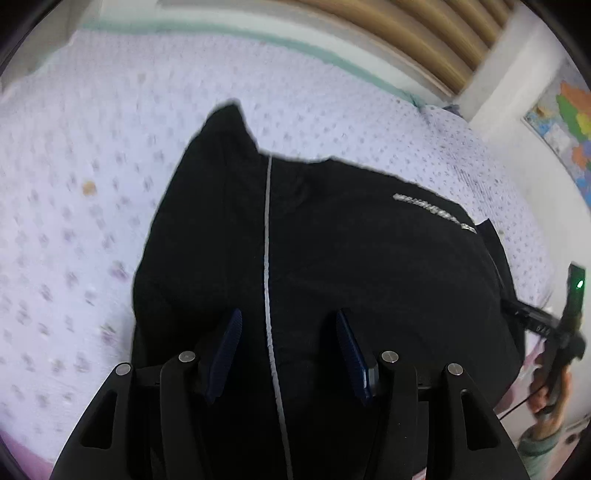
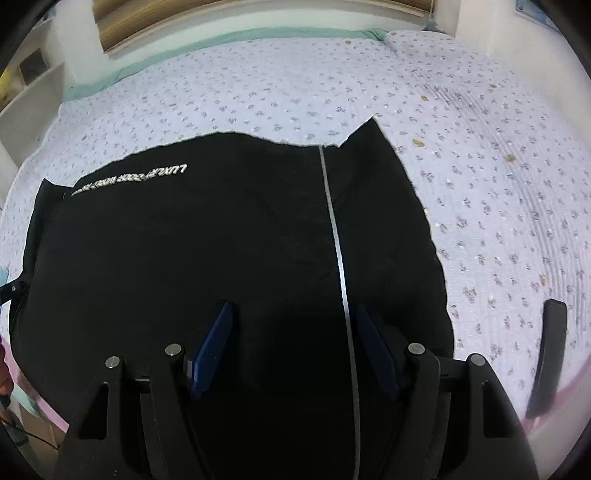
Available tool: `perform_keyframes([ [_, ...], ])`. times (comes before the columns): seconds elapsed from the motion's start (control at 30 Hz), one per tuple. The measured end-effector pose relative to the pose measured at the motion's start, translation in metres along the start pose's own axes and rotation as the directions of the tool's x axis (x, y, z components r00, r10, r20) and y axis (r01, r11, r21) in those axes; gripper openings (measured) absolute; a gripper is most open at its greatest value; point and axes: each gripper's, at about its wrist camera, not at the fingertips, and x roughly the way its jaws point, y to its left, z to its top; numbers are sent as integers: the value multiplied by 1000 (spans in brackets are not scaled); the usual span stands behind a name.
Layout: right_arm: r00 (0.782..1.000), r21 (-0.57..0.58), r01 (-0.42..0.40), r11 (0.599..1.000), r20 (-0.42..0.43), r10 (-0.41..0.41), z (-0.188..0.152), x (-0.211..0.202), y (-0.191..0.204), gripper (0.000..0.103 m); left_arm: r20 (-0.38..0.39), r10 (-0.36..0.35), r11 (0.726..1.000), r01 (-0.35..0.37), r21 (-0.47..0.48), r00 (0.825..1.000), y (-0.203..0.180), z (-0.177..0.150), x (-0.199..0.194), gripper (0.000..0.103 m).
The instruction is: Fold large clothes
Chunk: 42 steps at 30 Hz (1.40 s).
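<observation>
A large black garment (image 1: 332,258) with a thin white stripe and white lettering lies spread on the bed. It also shows in the right wrist view (image 2: 207,251). My left gripper (image 1: 288,332) is open, its blue pads (image 1: 225,354) apart above the garment's near part, astride the stripe. My right gripper (image 2: 291,328) is open too, its blue pads (image 2: 210,350) apart over the garment's near edge, the stripe just inside the right pad. Neither holds cloth. The right hand-held gripper shows at the far right of the left wrist view (image 1: 561,332).
The bed (image 2: 480,184) has a pale lilac floral quilt with a teal edge at the far side. A wooden headboard (image 1: 424,33) and white wall stand behind. A colourful map (image 1: 569,122) hangs at right. A dark strap-like object (image 2: 550,350) lies at the right.
</observation>
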Motion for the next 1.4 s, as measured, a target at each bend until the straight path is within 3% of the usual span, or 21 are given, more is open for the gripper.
perform_keyframes([
  [0.07,998,14,-36,999,43,35,0,-17,-1,73,72,31,996,-36,80,997,-17,-2,-23,55],
  [0.2,988,33,-90,995,132,85,-2,-52,3,73,178,83,987,-106,122,981,-44,-4,-67,55],
  [0.3,973,19,-107,994,208,101,-7,-89,17,73,277,81,984,-121,129,957,-67,-4,-104,55],
  [0.4,957,-17,-71,997,281,73,-14,-126,38,73,364,98,975,-162,150,926,-88,-12,-137,56],
  [0.5,941,-33,-44,998,333,53,-22,-153,53,74,419,112,970,-191,150,901,-107,-17,-164,74],
  [0.8,915,-86,42,995,403,-4,-31,-196,95,79,480,95,963,-203,178,872,-140,-30,-194,75],
  [1.07,908,-105,44,993,420,4,-32,-199,110,86,526,178,926,-322,196,832,-158,-38,-195,75],
  [1.23,919,-115,41,993,395,8,-29,-185,113,86,518,202,927,-334,173,831,-156,-34,-188,75],
  [1.4,930,-104,32,994,368,9,-26,-171,111,86,490,219,927,-336,165,844,-151,-31,-176,75],
])
